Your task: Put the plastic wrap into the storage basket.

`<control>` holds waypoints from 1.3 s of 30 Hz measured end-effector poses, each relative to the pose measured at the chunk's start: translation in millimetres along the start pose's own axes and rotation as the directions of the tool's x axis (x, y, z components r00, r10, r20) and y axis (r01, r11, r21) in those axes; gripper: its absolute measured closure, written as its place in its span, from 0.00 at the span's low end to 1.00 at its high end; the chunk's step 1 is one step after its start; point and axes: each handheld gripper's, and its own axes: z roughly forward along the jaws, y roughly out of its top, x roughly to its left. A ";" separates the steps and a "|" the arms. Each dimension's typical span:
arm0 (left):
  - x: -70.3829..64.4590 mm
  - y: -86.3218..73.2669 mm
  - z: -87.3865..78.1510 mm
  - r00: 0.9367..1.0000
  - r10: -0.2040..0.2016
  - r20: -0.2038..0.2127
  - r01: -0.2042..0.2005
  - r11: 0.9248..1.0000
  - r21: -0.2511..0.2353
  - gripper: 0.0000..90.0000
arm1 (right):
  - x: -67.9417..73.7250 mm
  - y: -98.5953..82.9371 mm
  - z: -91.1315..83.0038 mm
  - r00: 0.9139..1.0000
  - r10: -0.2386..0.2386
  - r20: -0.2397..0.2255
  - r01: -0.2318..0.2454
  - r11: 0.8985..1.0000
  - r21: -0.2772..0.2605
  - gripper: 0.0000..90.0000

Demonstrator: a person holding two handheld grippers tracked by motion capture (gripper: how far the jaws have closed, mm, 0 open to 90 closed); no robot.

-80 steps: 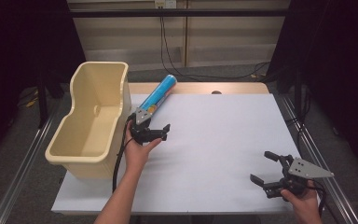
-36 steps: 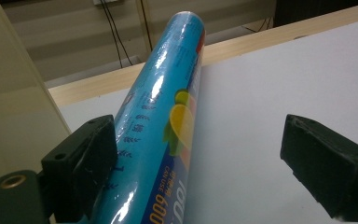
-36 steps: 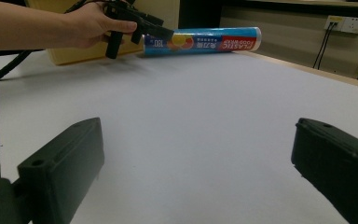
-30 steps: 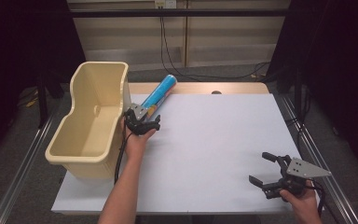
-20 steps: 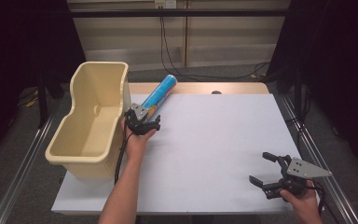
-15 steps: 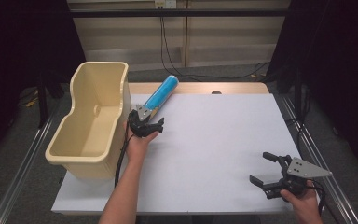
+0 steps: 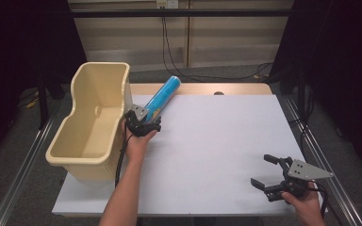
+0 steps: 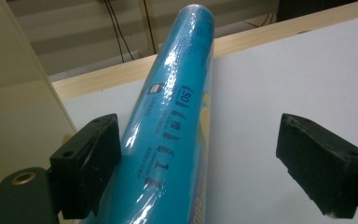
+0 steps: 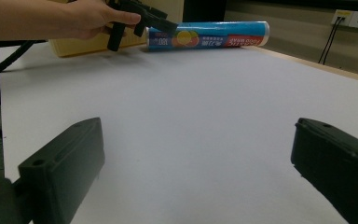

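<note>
Blue roll (image 7: 162, 97): lay on its side at the far left of the white table (image 7: 226, 155), just beside the cream bin (image 7: 92, 125), its far end toward the wooden back edge.
Roll up close: in the left gripper view the blue roll (image 8: 177, 116) ran lengthwise between the jaws, wrapped in shiny clear film that caught the light.
Writing, left gripper view: white print ran along the tube, with what looked like "50" among small characters I could not read; a small logo sat above it.
Writing, right gripper view: the blue roll (image 9: 208, 35) showed a blue label with a picture of orange fruit, a red band near the far end reading something like "FOOD WRAP", and "180" close to the near end; the fine print was too small to tell.
Left gripper (image 7: 143, 123): was right at the roll's near end, jaws spread wide around it; the left-hand pad looked to be against the film, the other pad stood well clear, so there was no squeeze on it.
Left hand (image 9: 91, 17): gripped the tool, seen across the table from the right gripper view.
Right gripper (image 7: 269, 178): sat low over the near right corner of the table, jaws parted wide, with bare white surface between them.
Cream bin: stood at the table's left edge, open top facing up.
</note>
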 end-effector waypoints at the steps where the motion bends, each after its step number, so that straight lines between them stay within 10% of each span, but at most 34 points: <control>1: -0.1 -0.1 0.2 1.000 -0.003 0.006 0.003 1.000 -0.002 0.15 | 0.2 0.1 0.0 1.000 0.000 -0.001 0.000 1.000 -0.001 0.02; 10: 2.3 -3.9 4.9 0.999 0.038 0.003 -0.038 0.999 0.001 0.17 | 1.0 0.3 -0.3 1.000 0.000 -0.002 0.000 1.000 -0.001 0.02; 19: -2.3 -3.5 13.4 0.998 -0.018 0.066 0.009 0.992 0.128 0.19 | -0.2 0.3 -1.3 1.000 -0.003 0.000 0.003 1.000 0.000 0.02; 23: 2.2 0.3 9.2 0.992 -0.101 0.076 0.090 0.988 0.128 0.35 | -0.2 0.2 -1.1 1.000 0.005 0.000 -0.005 1.000 -0.004 0.02; 36: -14.9 9.1 -4.8 0.996 -0.062 0.061 0.049 0.979 0.198 0.38 | -1.3 0.6 -2.6 1.000 0.006 0.004 -0.006 1.000 -0.013 0.03; 39: -15.5 18.7 -21.2 0.985 -0.138 0.104 0.121 0.980 0.155 0.56 | -0.8 0.3 -1.7 1.000 0.007 0.000 -0.007 1.000 -0.012 0.03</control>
